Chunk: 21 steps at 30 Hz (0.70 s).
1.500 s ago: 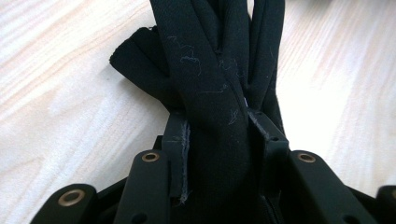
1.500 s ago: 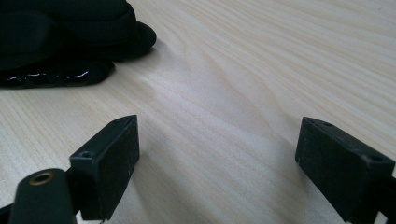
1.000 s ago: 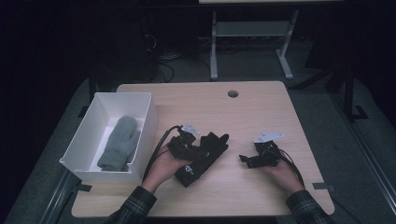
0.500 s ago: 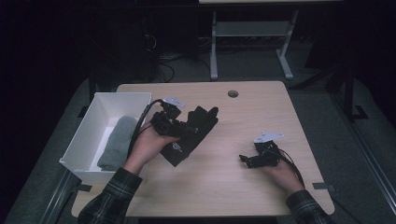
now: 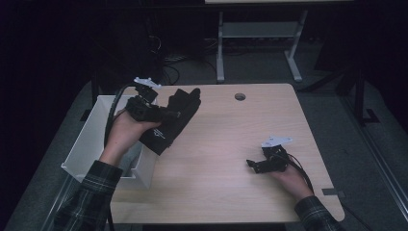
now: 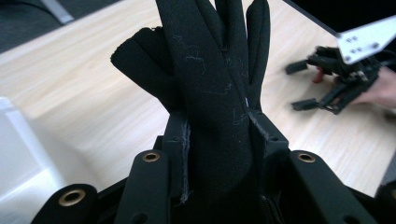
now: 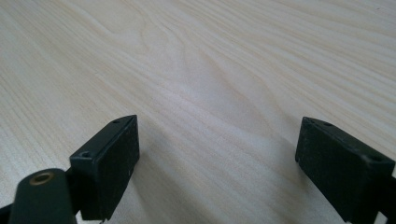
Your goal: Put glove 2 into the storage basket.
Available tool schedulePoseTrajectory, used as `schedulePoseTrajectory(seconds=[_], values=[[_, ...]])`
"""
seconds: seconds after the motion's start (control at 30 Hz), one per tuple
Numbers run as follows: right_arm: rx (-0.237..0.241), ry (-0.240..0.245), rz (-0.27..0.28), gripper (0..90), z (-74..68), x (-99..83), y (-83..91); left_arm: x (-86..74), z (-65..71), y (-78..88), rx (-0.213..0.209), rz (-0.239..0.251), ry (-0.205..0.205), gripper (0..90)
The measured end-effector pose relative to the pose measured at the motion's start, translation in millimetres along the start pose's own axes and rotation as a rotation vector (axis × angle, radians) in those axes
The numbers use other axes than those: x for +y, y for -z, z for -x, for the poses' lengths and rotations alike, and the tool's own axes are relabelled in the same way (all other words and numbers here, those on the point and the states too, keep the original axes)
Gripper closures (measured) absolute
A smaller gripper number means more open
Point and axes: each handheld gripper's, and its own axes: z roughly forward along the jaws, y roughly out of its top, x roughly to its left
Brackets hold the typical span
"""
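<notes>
Dark floor and a grey metal frame surround the pale wooden tabletop (image 5: 231, 144) in the high view, where a white rectangular plastic bin (image 5: 89, 144) sits at the left edge of the frame with a grey cloth partly visible inside it. At upper left, the left claw (image 5: 163, 114) is lifted above the bin's near corner and clamps a black fabric glove (image 5: 175, 120), whose fingers point toward the top of the frame while its cuff hangs down. At lower right the right claw (image 5: 255, 165) lies low on the wood, well apart from the glove, its jaws spread with nothing between them. From the left gripper view, the glove (image 6: 219, 93) rises up the middle of the frame, pinched between the two black jaws at the bottom, with the other claw (image 6: 322, 88) resting on the wood at upper right. Seen from the right gripper view, both jaws stand wide apart over bare wood grain (image 7: 201, 70).
</notes>
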Motion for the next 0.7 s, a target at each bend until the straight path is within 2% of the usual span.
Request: schedulePoseTrajectory(seconds=[0.2, 0.47, 0.57, 0.7], values=[[-0.001, -0.002, 0.000, 13.6, 0.0, 0.1, 0.0, -10.2, -27.8, 23.9, 0.048, 0.023, 0.061, 63.6], [-0.001, -0.003, -0.001, 13.6, -0.1, 0.1, 0.0, -36.9, -67.2, 52.9, 0.139, 0.035, 0.168, 63.5], [-0.002, -0.004, -0.001, 13.6, -0.1, 0.1, -0.1, -50.4, -79.6, 56.1, 0.161, 0.033, 0.212, 63.4], [-0.003, -0.007, -0.001, 13.6, -0.3, 0.2, -0.1, -69.1, -91.1, 50.7, 0.194, 0.005, 0.250, 63.3]])
